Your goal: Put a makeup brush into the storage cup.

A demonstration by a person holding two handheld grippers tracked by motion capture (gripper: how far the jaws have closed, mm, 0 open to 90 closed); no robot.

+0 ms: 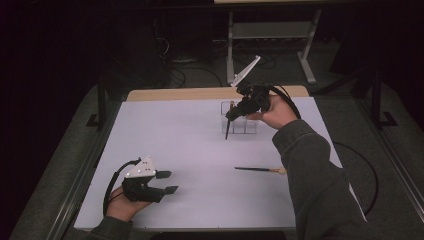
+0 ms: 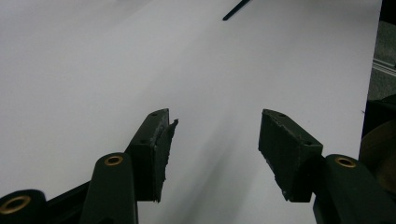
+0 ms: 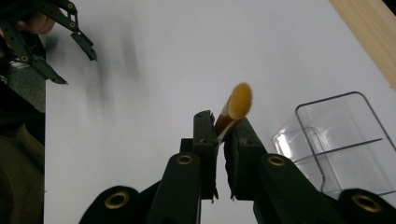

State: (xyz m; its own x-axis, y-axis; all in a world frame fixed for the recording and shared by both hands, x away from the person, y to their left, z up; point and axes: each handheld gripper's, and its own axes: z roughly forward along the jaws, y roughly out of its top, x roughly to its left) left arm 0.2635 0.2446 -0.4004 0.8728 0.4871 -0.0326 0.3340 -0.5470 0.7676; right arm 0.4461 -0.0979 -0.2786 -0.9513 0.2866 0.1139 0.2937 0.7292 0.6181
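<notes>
the right gripper (image 3: 220, 128) pinches a brush (image 3: 236, 108) beside the clear organizer (image 3: 343, 140); a tilted handle could miss its compartment. the left gripper (image 2: 215, 140) has its fingers spread, empty.

Your table is covered by a matt white sheet (image 1: 165, 135), smooth and paper-like; a pale wood edge (image 1: 200, 93) shows at the top of the high view. The organiser (image 3: 341, 140) at the right of the right gripper view is clear, glossy plastic. Your brush (image 3: 233, 112) has a glossy brown ferrule and soft orange bristles. The left gripper's (image 2: 215, 140) pads are matt black and ragged-edged, with brass-coloured rivets. Your sleeve (image 1: 320, 185) is matt grey cloth.
</notes>
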